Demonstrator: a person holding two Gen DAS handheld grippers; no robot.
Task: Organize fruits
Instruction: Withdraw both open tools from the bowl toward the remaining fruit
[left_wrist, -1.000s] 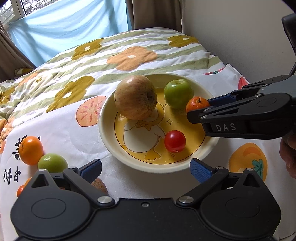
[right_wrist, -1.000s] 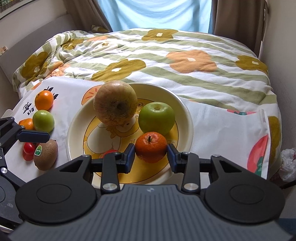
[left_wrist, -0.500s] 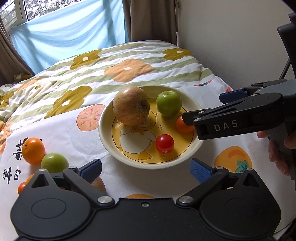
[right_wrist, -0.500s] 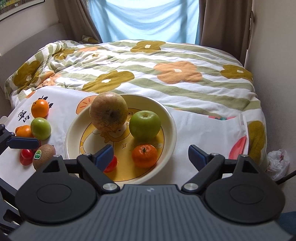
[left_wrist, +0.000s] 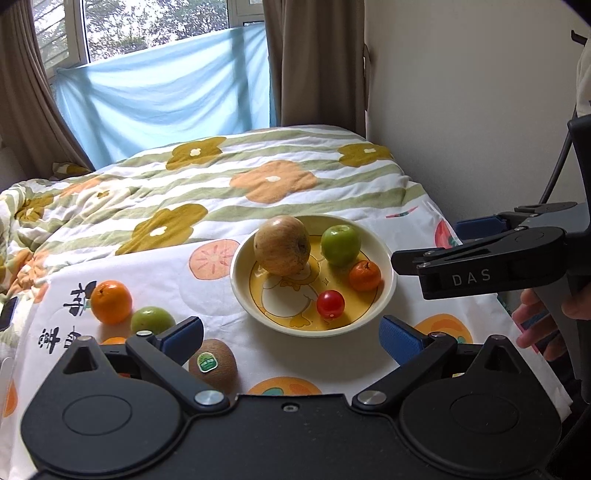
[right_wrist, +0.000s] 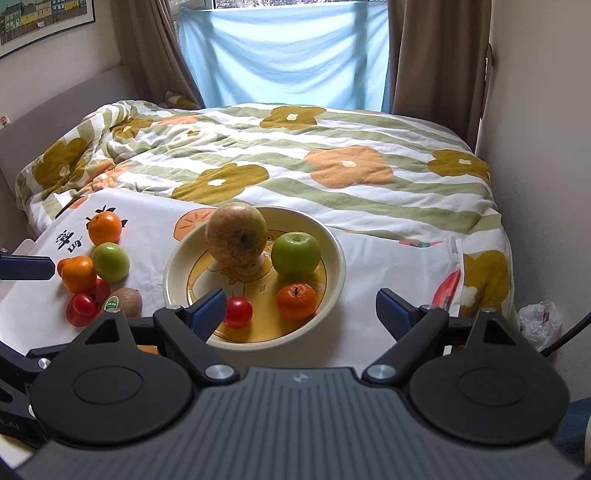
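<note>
Soft floral quilt under shallow yellow duck-print bowl (right_wrist: 334, 273); both grippers, left (left_wrist: 291, 334) and right (right_wrist: 301, 308), released, empty. Risk: bowl tips, small orange mandarin (right_wrist: 296, 301) rolls out.

Daylit window (left_wrist: 147, 22), brown curtains (right_wrist: 424, 55), floral quilted bed (right_wrist: 332, 166)

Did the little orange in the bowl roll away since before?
No. The little orange sits beside the green apple in the bowl, where the right gripper released it.

Both wrist cameras look forward and down past their own spread fingers, near the bed; each sees the plate (left_wrist: 384, 254) (right_wrist: 334, 243) (the left view also catches the right gripper (left_wrist: 424, 240)).
</note>
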